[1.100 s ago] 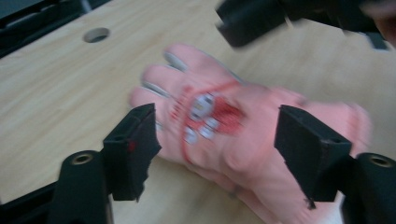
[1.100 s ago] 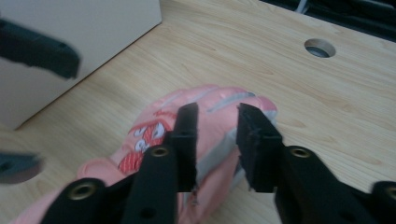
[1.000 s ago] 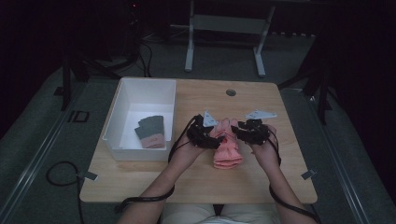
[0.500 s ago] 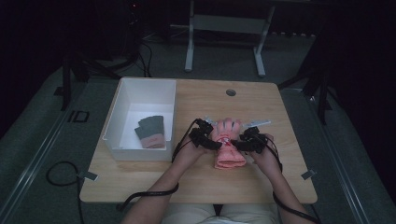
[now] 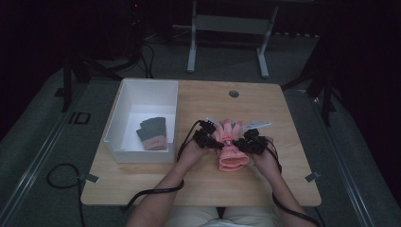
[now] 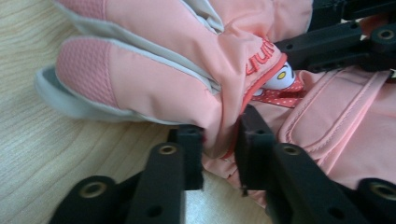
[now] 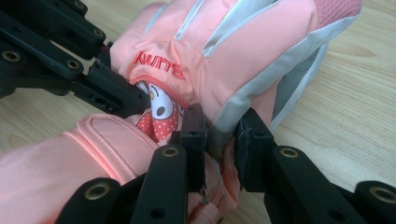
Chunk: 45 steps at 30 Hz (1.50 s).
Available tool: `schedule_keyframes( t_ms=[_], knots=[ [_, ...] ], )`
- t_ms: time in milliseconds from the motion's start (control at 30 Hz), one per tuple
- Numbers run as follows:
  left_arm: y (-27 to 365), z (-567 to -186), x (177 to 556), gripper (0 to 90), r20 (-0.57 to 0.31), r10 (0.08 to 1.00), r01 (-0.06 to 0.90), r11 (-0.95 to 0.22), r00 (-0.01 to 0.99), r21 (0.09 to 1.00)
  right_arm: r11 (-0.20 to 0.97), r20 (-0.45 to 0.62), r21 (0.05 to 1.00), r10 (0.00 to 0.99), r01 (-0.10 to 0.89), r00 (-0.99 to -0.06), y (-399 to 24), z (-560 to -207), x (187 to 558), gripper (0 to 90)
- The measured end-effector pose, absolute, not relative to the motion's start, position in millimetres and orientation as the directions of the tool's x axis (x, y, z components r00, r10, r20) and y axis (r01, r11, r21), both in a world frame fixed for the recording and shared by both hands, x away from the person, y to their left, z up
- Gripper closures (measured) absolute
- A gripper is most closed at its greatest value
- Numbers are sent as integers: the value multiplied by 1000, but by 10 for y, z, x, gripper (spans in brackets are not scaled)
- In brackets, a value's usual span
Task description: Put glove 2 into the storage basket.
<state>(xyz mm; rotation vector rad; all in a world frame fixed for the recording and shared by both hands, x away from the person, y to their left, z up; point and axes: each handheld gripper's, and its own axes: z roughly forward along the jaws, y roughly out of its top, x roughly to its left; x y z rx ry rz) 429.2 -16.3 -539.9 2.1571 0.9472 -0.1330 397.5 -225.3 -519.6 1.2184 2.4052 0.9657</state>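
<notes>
The left gripper (image 6: 219,140) has just closed its jaws, and they now pinch a fold of the pink glove (image 6: 187,60) tight. The right gripper (image 7: 219,135) has been closing too, and it squeezes the glove's other edge, where the grey trim runs. So both grippers hold the same glove, one on each side, with the glove between them on the worktop (image 5: 283,118).

The glove lies flat, its fingers past the grippers and its cuff back toward the person. The finger part looks bent back over the palm, so I think a fold has only begun. Lifting and moving the glove is not done yet.

Farther off, to the left of the left gripper, stands a white box (image 5: 124,101). A dark glove (image 5: 152,132) already lies in it. The pink glove likely goes there next.
</notes>
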Motion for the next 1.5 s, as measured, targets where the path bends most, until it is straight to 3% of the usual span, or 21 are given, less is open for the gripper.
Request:
schedule_keyframes(
  t_ms=[367, 833, 1500],
  knots=[
    [-166, -5063, 4224, 796, -325, 544, 604, -476, 774, 639, 367, 94, 715, 793, 595, -602, -2319, -4981, 3907, 773],
    [-85, -4397, 4122, 797, -239, 517, 520, -510, 822, 685, 343, 72, 785, 776, 516, -626, -2299, -4432, 3775, 773],
    [275, -3583, 4088, 798, -124, 544, 458, -536, 830, 710, 320, 39, 855, 745, 409, -666, -1993, -3752, 3801, 773]
  ],
)
